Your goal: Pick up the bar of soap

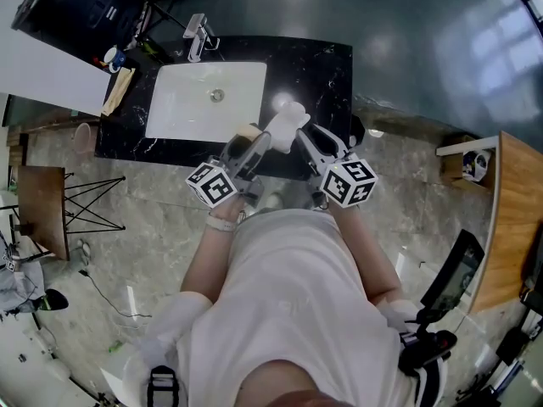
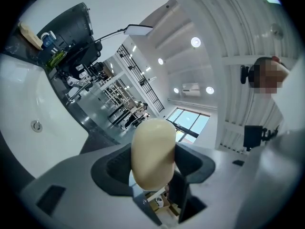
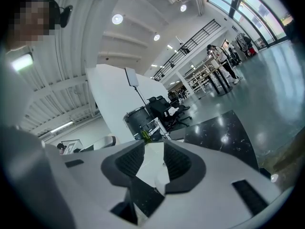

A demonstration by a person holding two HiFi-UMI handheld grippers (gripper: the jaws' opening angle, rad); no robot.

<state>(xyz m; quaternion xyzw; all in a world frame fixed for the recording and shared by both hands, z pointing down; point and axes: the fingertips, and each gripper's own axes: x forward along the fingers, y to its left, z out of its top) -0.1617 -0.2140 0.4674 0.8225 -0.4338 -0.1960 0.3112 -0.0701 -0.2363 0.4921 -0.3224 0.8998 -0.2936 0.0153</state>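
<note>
While the left gripper (image 2: 152, 166) clamps the cream bar of soap (image 2: 152, 147) aloft at five o'clock of the white sink (image 1: 182, 100), its slick faces could squirt free; the right gripper (image 3: 153, 163) stands open, empty

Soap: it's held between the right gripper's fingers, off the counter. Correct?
Wrong side. The soap is held between the left gripper's fingers, off the counter; the left gripper view shows it. The right gripper has nothing between its fingers.
</note>
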